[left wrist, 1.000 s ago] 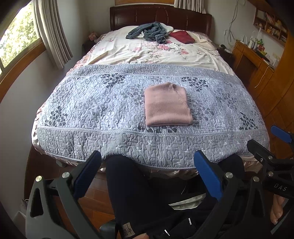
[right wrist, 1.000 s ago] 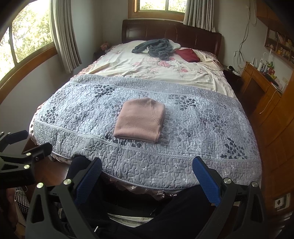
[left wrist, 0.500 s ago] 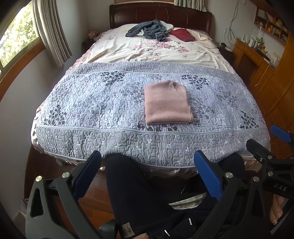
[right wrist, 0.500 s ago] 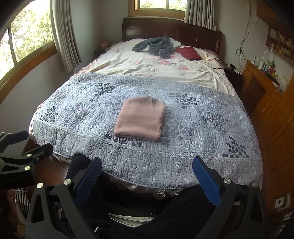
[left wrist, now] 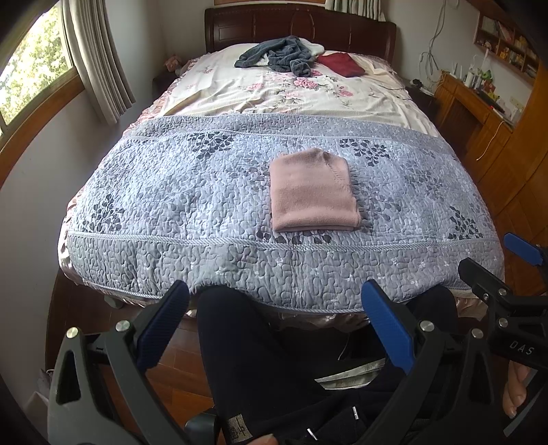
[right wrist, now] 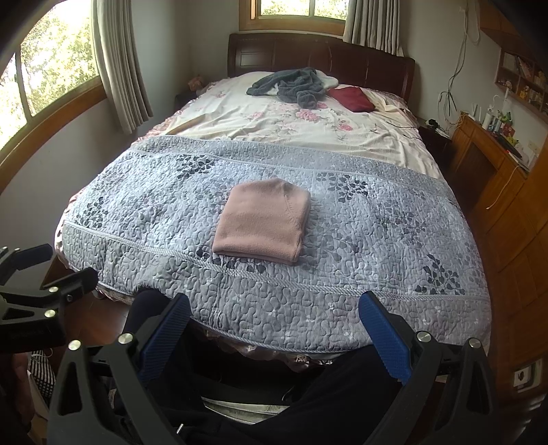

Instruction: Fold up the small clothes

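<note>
Garment: pink top [left wrist: 313,192] lies folded in a tidy rectangle on the grey quilt [left wrist: 171,205], near the foot of the bed.
Left gripper [left wrist: 274,325]: fingers spread wide, gripping nothing, held back off the near edge.
Right gripper [right wrist: 274,328]: same, fingers apart and empty.
Progress: this piece looks done.
Left to do: grey garment [right wrist: 291,85] and dark red item [right wrist: 352,98] sit unfolded at the far end.

Matt pink knit garment [left wrist: 313,191], quilted grey cloth bedspread [left wrist: 191,205], glossy dk wood headboard [left wrist: 298,27]
</note>
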Demonstrator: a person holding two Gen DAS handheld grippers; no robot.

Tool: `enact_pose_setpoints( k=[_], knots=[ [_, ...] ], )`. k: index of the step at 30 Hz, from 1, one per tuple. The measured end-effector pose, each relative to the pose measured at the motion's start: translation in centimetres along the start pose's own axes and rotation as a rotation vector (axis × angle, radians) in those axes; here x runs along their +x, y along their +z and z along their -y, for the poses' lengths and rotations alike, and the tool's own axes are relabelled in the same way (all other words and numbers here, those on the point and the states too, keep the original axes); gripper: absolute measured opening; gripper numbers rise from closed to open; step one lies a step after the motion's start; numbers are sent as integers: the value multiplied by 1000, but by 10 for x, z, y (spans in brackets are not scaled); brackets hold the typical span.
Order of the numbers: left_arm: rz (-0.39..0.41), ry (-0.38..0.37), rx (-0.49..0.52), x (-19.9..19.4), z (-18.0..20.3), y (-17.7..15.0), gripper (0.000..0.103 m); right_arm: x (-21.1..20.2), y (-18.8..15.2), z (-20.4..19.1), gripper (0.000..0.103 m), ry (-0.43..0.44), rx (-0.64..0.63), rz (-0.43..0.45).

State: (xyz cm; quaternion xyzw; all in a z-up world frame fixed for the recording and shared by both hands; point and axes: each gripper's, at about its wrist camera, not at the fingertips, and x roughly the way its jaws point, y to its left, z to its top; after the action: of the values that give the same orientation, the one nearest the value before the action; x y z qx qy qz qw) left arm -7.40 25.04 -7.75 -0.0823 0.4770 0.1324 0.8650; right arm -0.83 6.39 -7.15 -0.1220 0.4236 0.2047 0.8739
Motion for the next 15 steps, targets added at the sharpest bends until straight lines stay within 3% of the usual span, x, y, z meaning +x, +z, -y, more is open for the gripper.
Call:
enact_pose_setpoints(
  k=[15],
  knots=[
    [3, -1, 0, 0, -2, 0, 100, 3, 2, -4, 99, 9, 3, 4]
  ],
)
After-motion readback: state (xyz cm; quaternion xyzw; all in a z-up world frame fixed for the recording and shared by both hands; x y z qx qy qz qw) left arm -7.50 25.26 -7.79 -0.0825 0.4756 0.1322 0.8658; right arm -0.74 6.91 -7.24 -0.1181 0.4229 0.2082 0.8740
